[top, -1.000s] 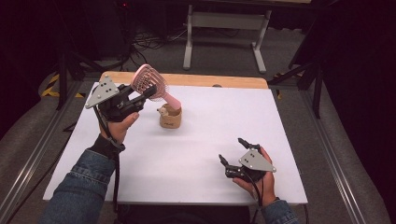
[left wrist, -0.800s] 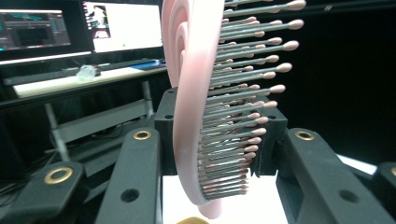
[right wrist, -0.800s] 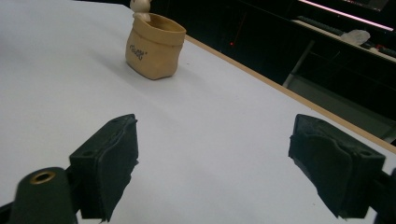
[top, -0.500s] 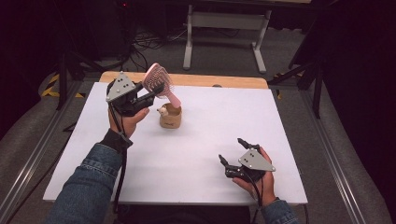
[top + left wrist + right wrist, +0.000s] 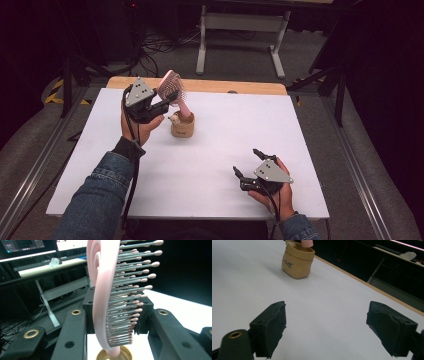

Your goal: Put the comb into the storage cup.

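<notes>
High view, hairbrush [image 5: 172, 90] moved over pouch [image 5: 182, 126]

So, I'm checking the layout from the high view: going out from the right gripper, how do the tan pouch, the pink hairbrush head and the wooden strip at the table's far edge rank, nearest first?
From the right gripper, at the near right:
1. Tan pouch, mid-table, up and left.
2. Pink hairbrush head, above the pouch, in the left gripper.
3. Wooden strip, along the far edge.
</notes>
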Available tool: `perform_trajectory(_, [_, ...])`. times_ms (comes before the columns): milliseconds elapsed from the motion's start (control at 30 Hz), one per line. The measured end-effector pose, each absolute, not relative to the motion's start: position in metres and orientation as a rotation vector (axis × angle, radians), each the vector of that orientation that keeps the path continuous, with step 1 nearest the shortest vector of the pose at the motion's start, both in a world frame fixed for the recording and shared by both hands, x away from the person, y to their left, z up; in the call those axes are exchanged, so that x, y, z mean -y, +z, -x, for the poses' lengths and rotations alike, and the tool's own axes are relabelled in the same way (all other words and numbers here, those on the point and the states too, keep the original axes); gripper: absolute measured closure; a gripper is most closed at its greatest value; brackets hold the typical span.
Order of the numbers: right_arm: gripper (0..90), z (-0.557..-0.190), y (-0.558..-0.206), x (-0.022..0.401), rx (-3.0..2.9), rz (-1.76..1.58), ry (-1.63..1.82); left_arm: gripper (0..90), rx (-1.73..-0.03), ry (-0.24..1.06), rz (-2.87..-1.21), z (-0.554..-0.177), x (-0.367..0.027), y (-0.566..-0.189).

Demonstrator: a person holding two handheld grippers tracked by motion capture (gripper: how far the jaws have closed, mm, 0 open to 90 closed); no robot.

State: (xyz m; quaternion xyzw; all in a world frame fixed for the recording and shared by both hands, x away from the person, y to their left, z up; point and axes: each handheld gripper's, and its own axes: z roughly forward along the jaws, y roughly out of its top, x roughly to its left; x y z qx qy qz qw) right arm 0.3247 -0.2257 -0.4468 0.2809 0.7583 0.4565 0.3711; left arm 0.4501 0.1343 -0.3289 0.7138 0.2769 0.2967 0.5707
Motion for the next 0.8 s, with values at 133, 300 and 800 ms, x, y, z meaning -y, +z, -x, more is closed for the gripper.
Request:
perform_trajectory(133, [16.8, -0.325, -0.447, 0.226, -1.95, -0.726, 1.174, 63.7, -0.663, 0.689, -1.697, -0.454, -0.129, -0.335])
perform_trajectory(300, [16.8, -0.326, -0.448, 0.225, -1.957, -0.731, 1.179, 63.7, -0.667, 0.694, -1.703, -0.455, -0.125, -0.339])
perform_trajectory(800, [17.8, -0.327, -0.45, 0.223, -1.947, -0.755, 1.167, 63.6, -0.713, 0.659, -1.773, -0.459, -0.12, -0.341])
